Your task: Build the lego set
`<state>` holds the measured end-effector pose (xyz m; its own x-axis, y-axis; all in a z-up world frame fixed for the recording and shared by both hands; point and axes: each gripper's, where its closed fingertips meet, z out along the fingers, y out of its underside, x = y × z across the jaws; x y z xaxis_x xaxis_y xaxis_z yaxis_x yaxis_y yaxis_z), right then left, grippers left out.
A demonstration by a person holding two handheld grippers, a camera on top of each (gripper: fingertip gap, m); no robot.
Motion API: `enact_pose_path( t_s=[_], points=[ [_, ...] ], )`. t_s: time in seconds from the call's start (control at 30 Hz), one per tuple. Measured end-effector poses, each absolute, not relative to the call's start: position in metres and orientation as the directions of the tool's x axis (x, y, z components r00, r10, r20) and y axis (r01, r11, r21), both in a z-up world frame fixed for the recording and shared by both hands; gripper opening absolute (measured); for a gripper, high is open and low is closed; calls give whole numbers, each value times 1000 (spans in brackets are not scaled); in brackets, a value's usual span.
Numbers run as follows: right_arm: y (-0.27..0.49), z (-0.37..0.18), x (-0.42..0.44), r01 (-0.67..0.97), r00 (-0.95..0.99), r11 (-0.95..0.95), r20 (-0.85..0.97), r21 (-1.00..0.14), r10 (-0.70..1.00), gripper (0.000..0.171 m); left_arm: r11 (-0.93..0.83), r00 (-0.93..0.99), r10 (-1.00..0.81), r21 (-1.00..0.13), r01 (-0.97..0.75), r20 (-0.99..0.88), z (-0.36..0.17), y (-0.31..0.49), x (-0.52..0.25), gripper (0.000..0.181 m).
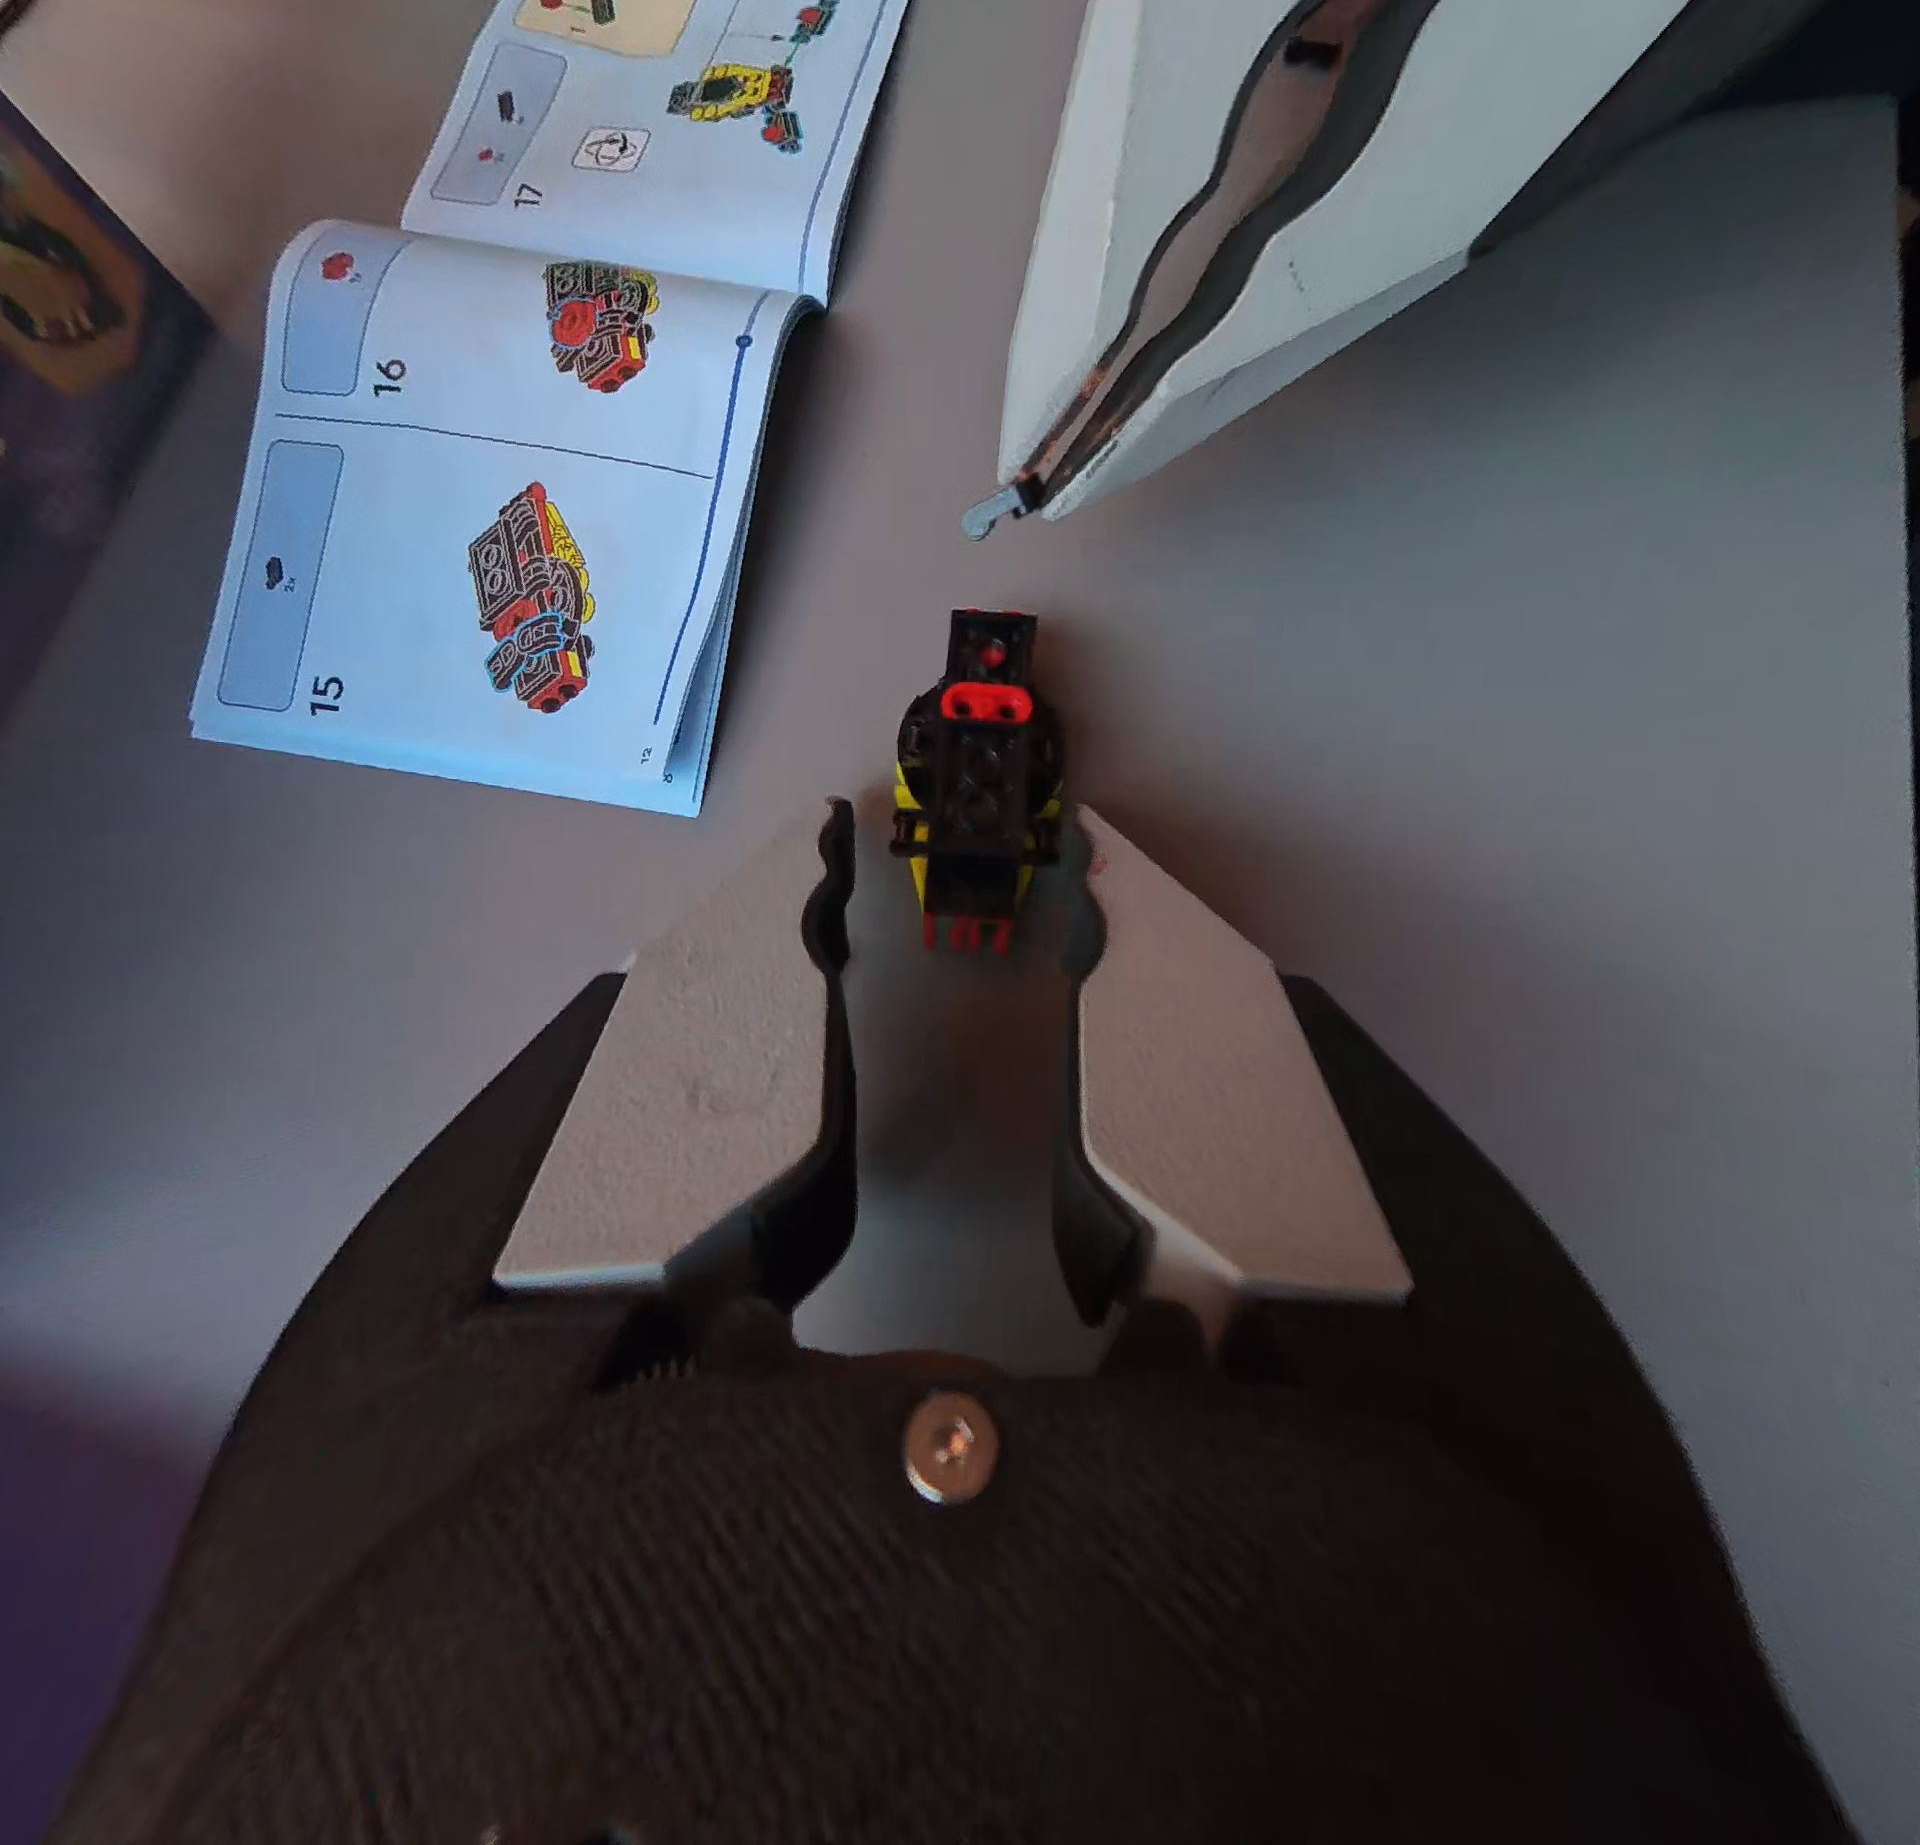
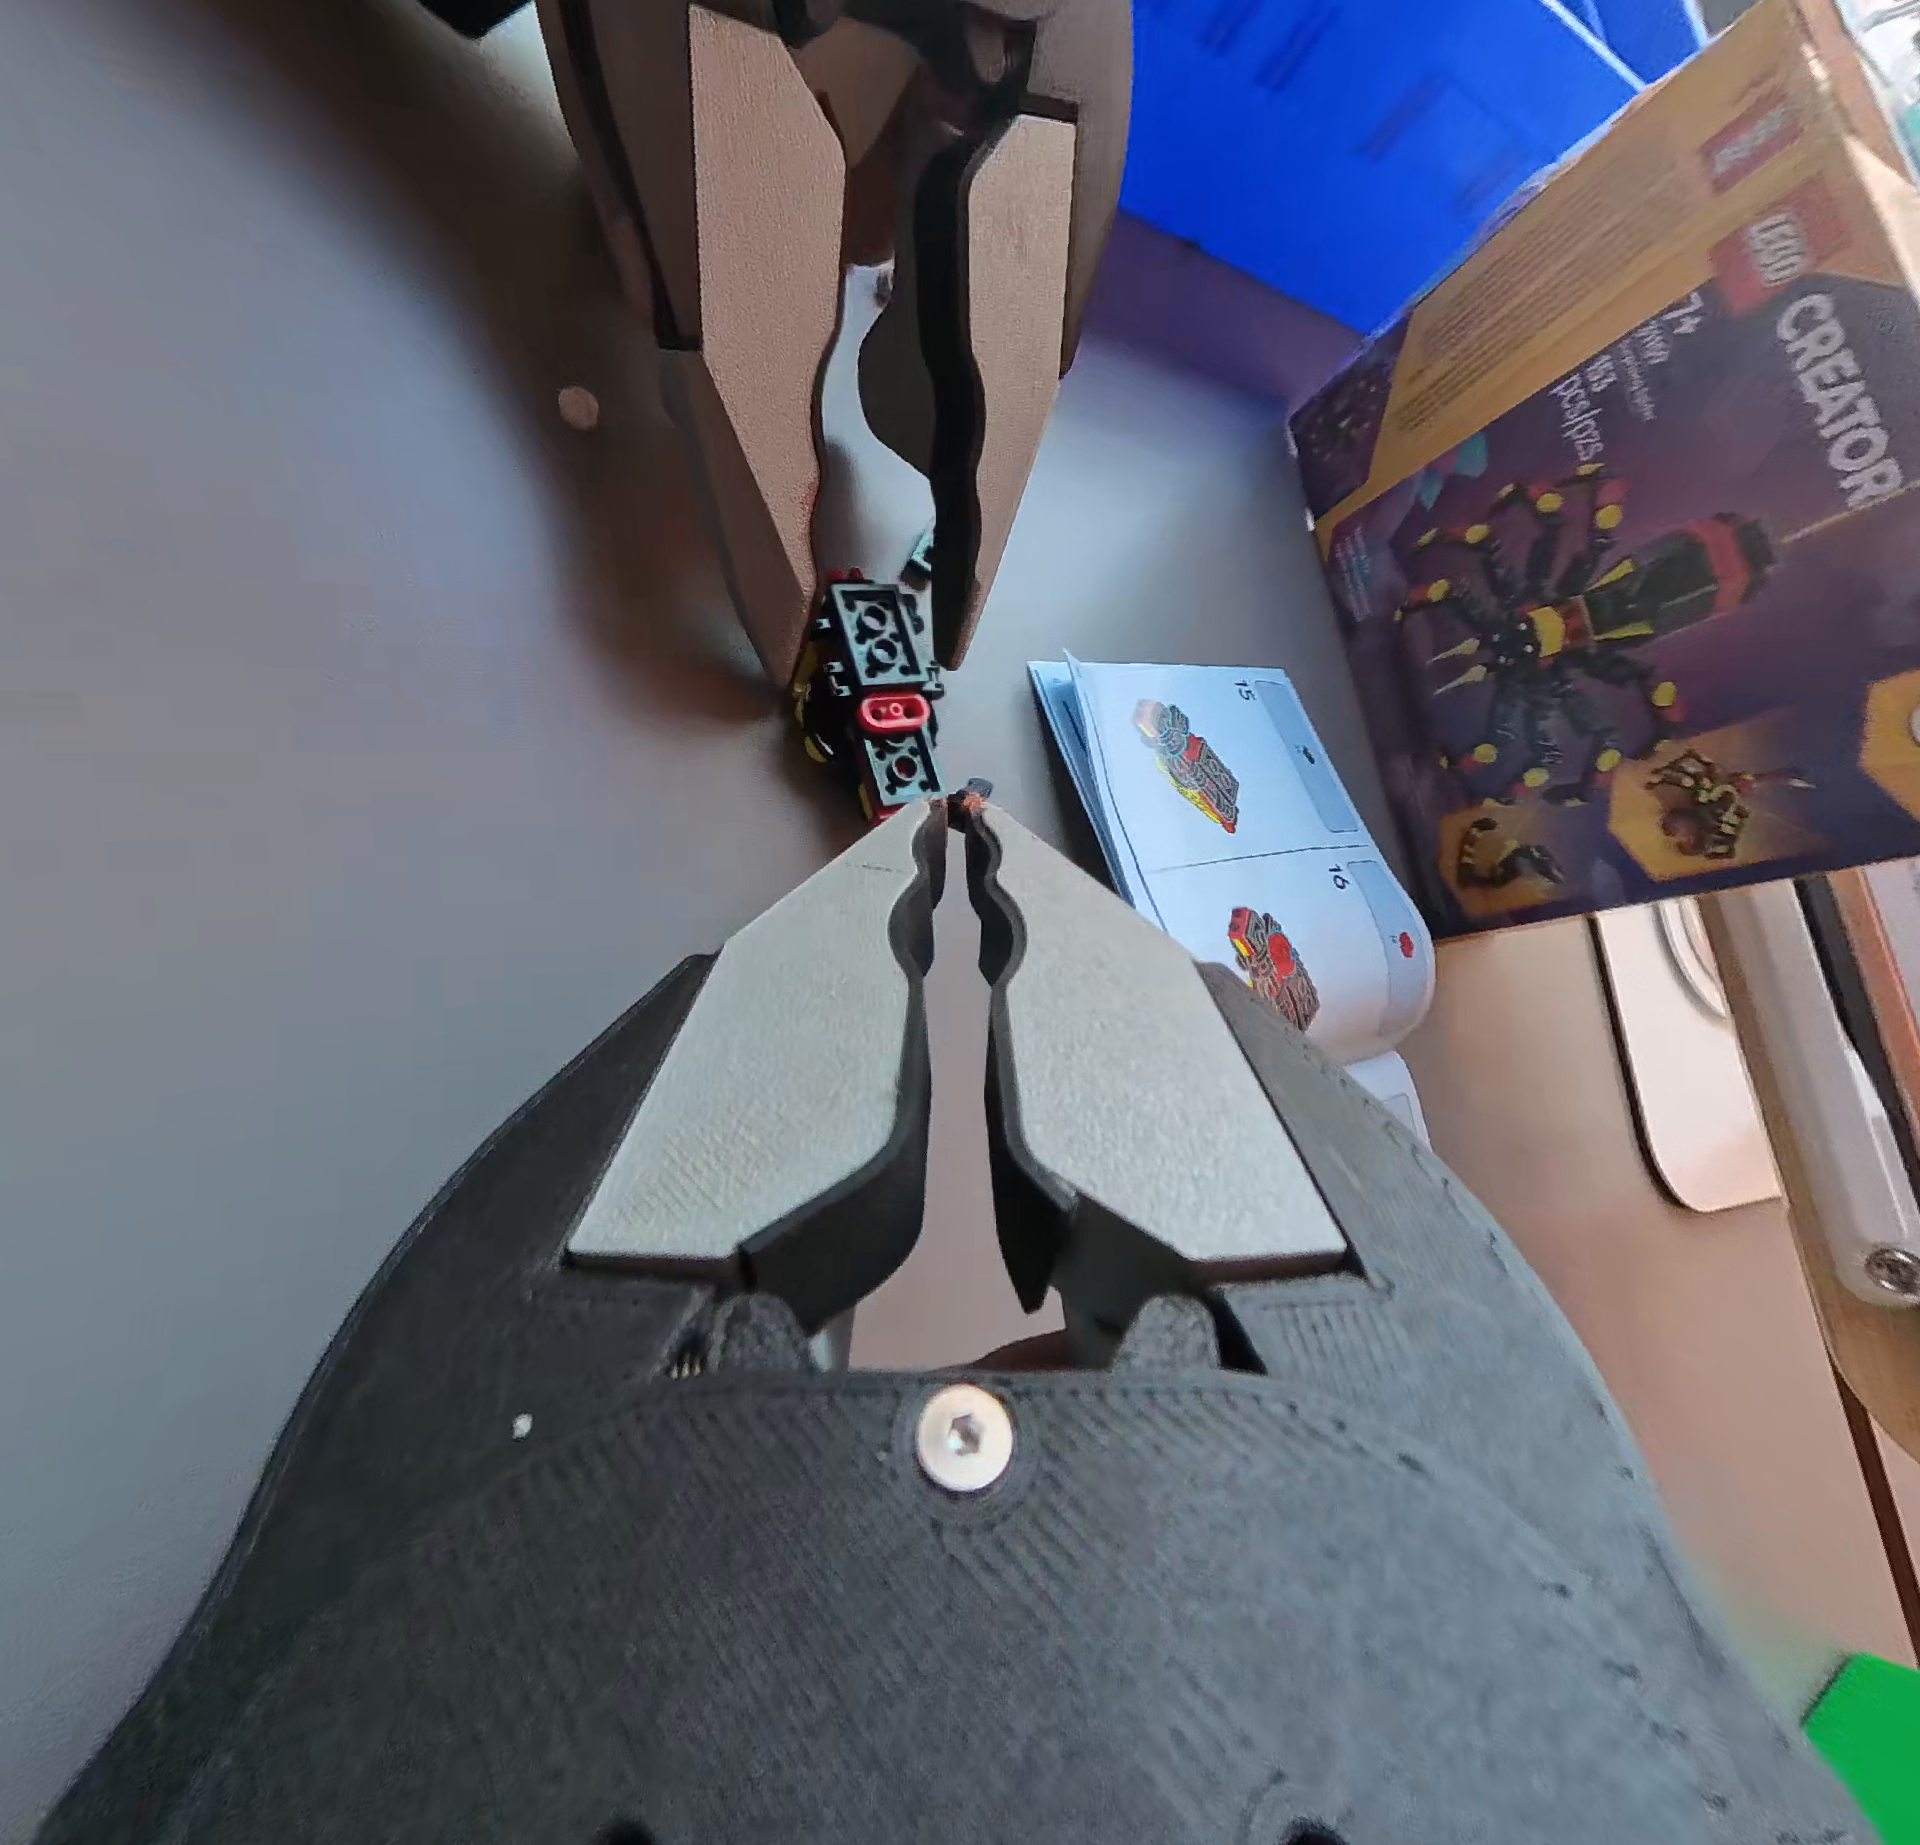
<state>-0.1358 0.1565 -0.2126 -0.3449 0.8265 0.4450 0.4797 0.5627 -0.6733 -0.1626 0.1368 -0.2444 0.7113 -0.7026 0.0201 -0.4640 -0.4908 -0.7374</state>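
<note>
A small black, red and yellow lego model (image 1: 977, 767) stands on the grey table. My left gripper (image 1: 961, 829) has its fingers around the model's rear end and holds it there. In the right wrist view the model (image 2: 883, 694) sits between the left gripper's tips (image 2: 873, 652). My right gripper (image 2: 956, 808) is shut on a tiny grey piece (image 2: 974, 789) and holds it just in front of the model's near end. The left wrist view shows the right gripper (image 1: 1039, 496) with that piece (image 1: 982, 522) a short way beyond the model.
An open instruction booklet (image 1: 499, 507) lies to the left of the model, also seen in the right wrist view (image 2: 1226, 808). The purple set box (image 2: 1621, 548) stands behind it. A blue bin (image 2: 1351, 112) is farther back. A green object (image 2: 1870, 1712) is at the right edge.
</note>
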Motion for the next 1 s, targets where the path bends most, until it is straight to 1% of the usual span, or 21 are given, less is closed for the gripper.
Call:
enact_pose_path(
  t_s=[0.13, 0.2, 0.33, 0.47, 0.67, 1.0],
  points=[
    [152, -218, -141, 492, -379, 575, 433, -654, 818, 0, -490, 705, -709, -723, -487, 6, -248, 135, -161, 34],
    [151, -221, -142, 500, -384, 578, 433, -645, 816, 0, -490, 699, -715, -723, -487, 14, -248, 134, -160, 37],
    [151, -224, -143, 510, -386, 594, 451, -622, 804, 0, -473, 673, -740, -725, -501, 18, -248, 131, -154, 30],
    [147, -225, -143, 508, -402, 614, 465, -603, 789, 0, -460, 670, -743, -724, -514, -4, -248, 132, -152, 30],
    [147, -224, -141, 508, -408, 644, 499, -573, 765, 1, -467, 671, -740, -749, -471, 40, -242, 133, -151, 29],
    [149, -229, -138, 522, -410, 620, 465, -586, 785, 1, -462, 674, -738, -758, -460, 41, -240, 134, -151, 29]
  ],
)
